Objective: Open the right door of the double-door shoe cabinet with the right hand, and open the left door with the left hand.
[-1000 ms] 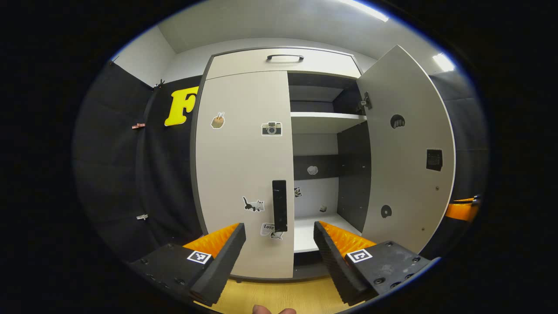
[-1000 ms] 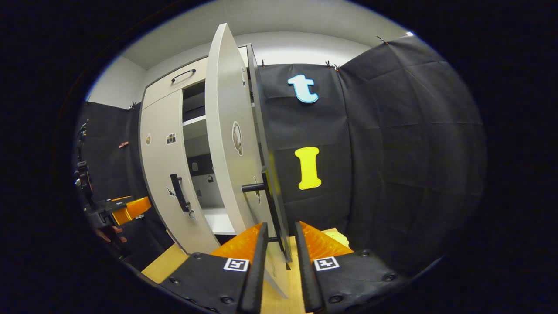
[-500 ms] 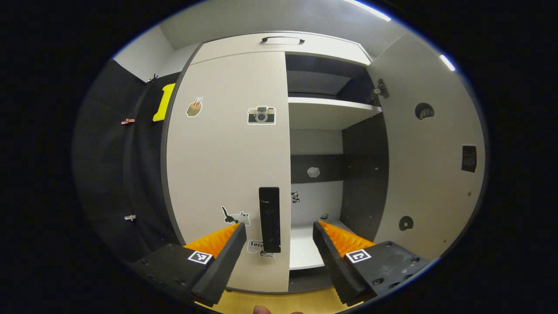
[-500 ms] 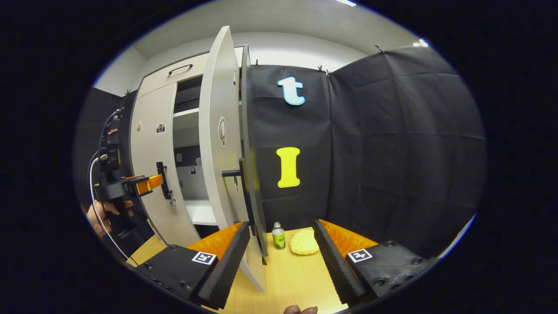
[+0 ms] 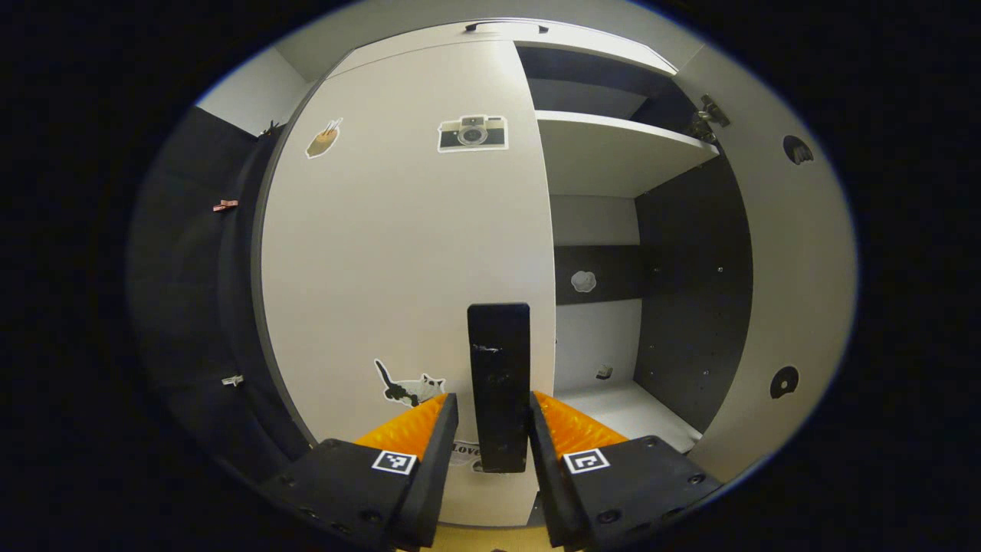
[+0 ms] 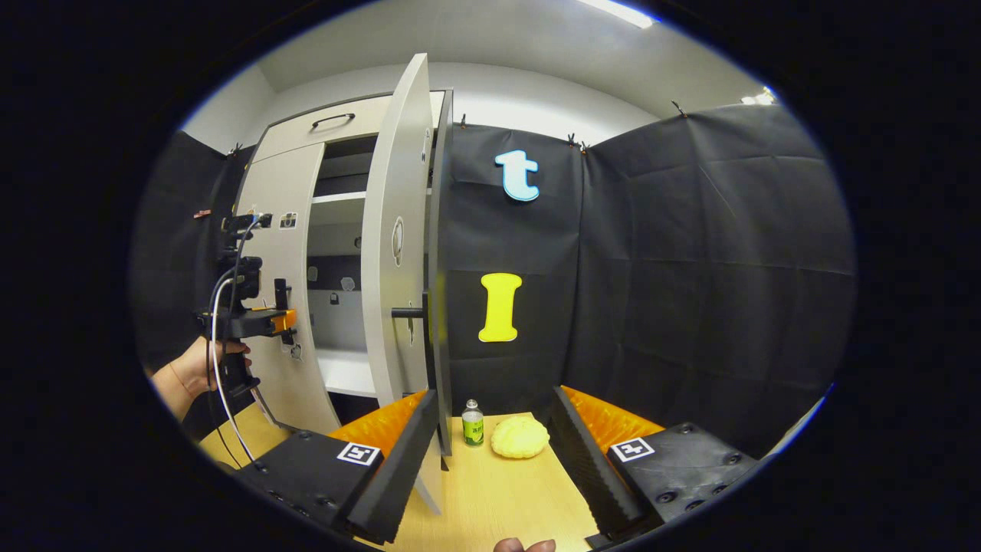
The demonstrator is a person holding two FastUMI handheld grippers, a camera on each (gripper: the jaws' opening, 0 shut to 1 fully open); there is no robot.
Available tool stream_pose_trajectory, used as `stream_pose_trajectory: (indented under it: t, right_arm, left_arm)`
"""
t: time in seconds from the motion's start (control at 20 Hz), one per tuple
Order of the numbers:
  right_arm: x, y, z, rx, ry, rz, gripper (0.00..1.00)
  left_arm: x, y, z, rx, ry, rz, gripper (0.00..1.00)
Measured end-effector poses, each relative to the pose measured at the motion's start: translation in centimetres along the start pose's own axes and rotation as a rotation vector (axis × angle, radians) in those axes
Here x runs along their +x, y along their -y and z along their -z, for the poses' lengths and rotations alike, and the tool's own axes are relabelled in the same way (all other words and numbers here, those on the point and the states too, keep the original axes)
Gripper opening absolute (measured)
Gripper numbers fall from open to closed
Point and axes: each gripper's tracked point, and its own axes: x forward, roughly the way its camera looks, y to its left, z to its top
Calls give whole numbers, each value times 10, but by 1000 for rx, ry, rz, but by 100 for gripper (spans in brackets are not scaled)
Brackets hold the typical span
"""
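Currently the left gripper (image 5: 490, 429) is straddling the left door handle (image 5: 499, 383), which is standing upright between its jaws; the jaws are sitting close on either side, but a sliver of gap seems to be showing along each edge, so whether they are clenched on the bar or merely flanking it I cannot tell. Behind the handle, the left door (image 5: 398, 253) is lying closed and flush. Beyond the jaws to the right, the right door (image 5: 797, 253) is standing swung open, exposing a shelf (image 5: 613, 146).

In the right gripper view, the right gripper (image 6: 490, 437) is hanging with its jaws released, spread wide and grasping nothing. The right door's edge (image 6: 438, 307) is rising just ahead of the near jaw, with the right door handle (image 6: 410, 312) above it. Between and beyond the jaws, a small bottle (image 6: 473, 423) and a yellow bun-shaped object (image 6: 520, 437) are resting on the floor (image 6: 506, 491).

Risks, as judged:
- If the left jaws are not fully gripping, a pull is likely to be sliding them off the smooth bar
- A pull straight back, rather than along the hinge arc, is risking a twisted grip
- The released right gripper, sitting close to the open door's edge, is risking a knock that swings that door back or disturbs the bottle
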Motion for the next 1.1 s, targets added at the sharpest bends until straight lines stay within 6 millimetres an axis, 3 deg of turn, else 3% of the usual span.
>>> stream_pose_trajectory:
  t: [0.2, 0.5, 0.8, 1.1]
  right_arm:
    - [1, 5, -1, -22, 6, 12, 93]
    - [-1, 7, -1, -22, 9, 29, 93]
    - [-1, 5, -4, -7, 29, 28, 93]
    - [-2, -3, -4, 25, 31, 29, 93]
  left_arm:
    - [6, 3, -2, -3, 30, -17, 37]
    - [6, 5, 7, -8, -8, 1, 35]
    - [0, 4, 7, -40, -13, 52, 20]
    - [-14, -5, 12, -62, -41, 118, 19]
